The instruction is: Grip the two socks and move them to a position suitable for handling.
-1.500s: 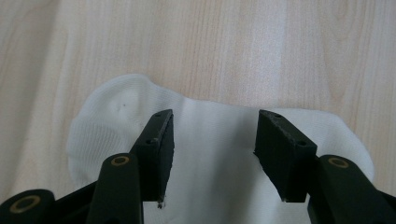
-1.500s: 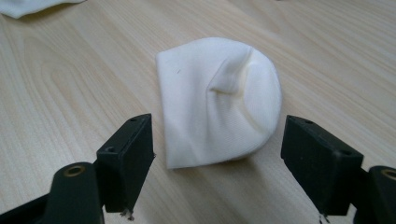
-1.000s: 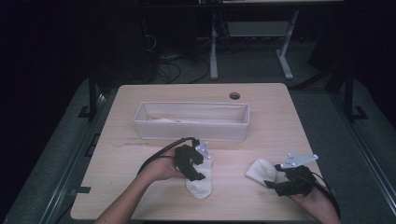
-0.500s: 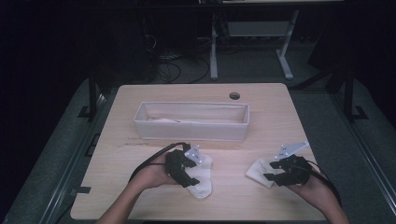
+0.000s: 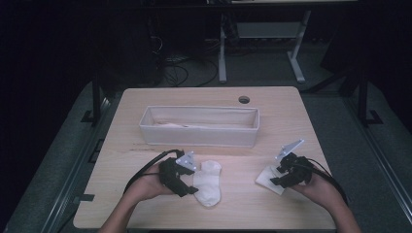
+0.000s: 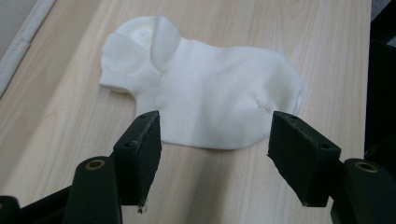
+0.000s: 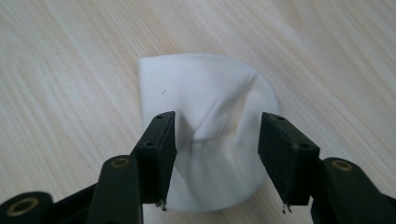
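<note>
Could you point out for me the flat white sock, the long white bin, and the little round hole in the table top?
flat white sock [image 5: 208, 183], high view, middle of the sock.
long white bin [image 5: 199, 137], high view, near side wall.
round hole [image 5: 244, 99], high view, its dark centre, at the table's far edge.

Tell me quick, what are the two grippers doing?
Left gripper: open, just widening, holding nothing; sock lies ahead.
Right gripper: open over a folded sock, not pinching it.

White sock [image 5: 208, 183] on pale wood-grain table [image 5: 291, 121], second white sock [image 7: 210, 135] (plain, no pattern), black grippers [image 5: 180, 178] [image 5: 284, 175], cream-white fabric bin [image 5: 199, 137], dark grey floor [image 5: 58, 160].
</note>
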The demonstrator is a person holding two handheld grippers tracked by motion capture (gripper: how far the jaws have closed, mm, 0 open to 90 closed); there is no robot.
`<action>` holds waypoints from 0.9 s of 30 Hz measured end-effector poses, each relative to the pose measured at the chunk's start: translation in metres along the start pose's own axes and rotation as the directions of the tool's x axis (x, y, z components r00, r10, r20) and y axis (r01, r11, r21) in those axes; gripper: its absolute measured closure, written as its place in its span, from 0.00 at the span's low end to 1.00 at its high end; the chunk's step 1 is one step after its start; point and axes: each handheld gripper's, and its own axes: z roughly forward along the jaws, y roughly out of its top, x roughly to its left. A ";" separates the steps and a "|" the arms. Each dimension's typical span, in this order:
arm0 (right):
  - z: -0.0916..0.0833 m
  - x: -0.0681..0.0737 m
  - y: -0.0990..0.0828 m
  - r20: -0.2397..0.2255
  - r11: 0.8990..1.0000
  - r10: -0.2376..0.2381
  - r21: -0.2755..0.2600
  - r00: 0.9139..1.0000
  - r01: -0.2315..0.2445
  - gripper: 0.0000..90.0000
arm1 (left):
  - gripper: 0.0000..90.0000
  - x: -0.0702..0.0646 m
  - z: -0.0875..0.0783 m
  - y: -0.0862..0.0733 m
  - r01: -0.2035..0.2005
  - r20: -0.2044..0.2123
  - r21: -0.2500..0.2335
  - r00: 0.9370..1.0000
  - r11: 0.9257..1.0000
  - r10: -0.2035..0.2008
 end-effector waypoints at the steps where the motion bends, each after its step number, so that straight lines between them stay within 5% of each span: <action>1: 0.002 -0.001 0.001 0.000 1.000 -0.003 0.006 1.000 0.003 0.51 | 0.38 0.000 -0.001 -0.001 0.006 -0.001 -0.002 1.000 1.000 -0.006; 14: 0.015 0.000 0.010 0.015 0.994 -0.012 0.104 1.000 0.010 0.53 | 0.38 -0.006 -0.009 -0.012 0.036 -0.026 -0.063 0.999 0.997 -0.038; 27: 0.015 -0.004 0.017 -0.010 0.987 -0.028 0.159 1.000 0.029 0.85 | 0.38 -0.004 -0.013 -0.021 0.053 -0.045 -0.063 0.997 0.997 -0.056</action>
